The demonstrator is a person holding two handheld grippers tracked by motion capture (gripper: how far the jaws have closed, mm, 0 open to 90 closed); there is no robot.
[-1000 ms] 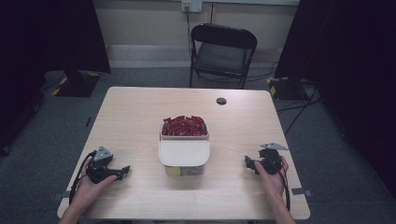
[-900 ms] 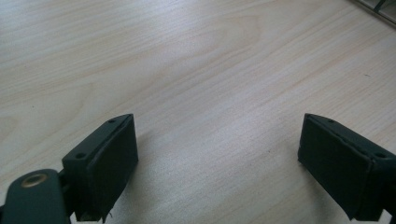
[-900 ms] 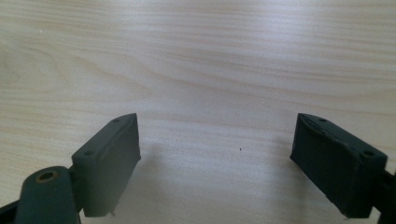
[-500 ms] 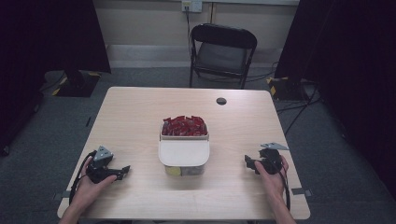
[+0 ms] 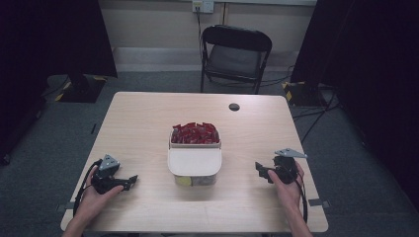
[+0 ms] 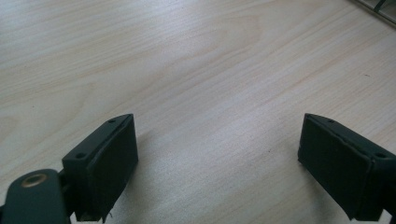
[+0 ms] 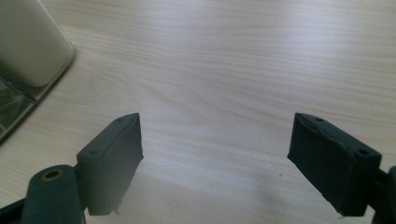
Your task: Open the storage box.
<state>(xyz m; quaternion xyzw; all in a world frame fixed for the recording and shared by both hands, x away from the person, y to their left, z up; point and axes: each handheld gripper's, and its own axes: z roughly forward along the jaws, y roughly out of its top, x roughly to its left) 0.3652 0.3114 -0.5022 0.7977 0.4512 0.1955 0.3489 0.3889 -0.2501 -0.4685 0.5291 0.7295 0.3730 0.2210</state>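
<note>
Since the earlier frame almost nothing is seen to have shifted; the right gripper [image 5: 263, 170] has had its jaws just closing a little, with nothing between them. In the high view, the left gripper [image 5: 129, 180] is held at lower left and the right gripper at lower right, both well apart from the container [image 5: 194, 163] at the centre of the table [image 5: 148, 118]. In the left gripper view, the jaws are seen spread over bare wood. In the right gripper view, the jaws are spread and empty, and the container's lid [image 7: 32, 42] is seen at upper left.
</note>
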